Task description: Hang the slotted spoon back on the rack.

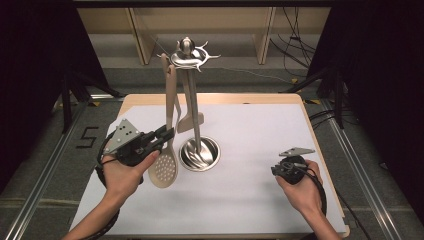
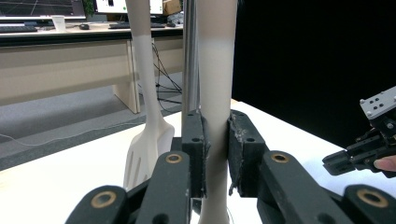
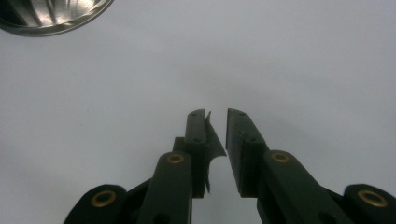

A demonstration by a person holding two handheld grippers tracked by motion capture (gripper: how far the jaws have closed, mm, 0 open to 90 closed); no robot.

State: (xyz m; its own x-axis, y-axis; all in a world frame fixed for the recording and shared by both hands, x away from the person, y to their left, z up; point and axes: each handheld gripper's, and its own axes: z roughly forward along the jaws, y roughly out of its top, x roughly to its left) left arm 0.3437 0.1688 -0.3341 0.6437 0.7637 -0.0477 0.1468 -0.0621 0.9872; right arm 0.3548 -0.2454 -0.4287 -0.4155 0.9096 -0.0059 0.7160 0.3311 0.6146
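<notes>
Left gripper view: hand-held gripper [image 2: 215, 140] around skimmer handle [image 2: 214, 70]

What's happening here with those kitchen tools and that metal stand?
A person at a table holds a gripper in each hand. The left gripper is clamped on the handle of a beige slotted spoon, which hangs from the top of a metal stand. A beige spatula hangs there too. The right gripper holds nothing; its jaws stand a little apart above the white table cover, off to the side of the stand.
</notes>
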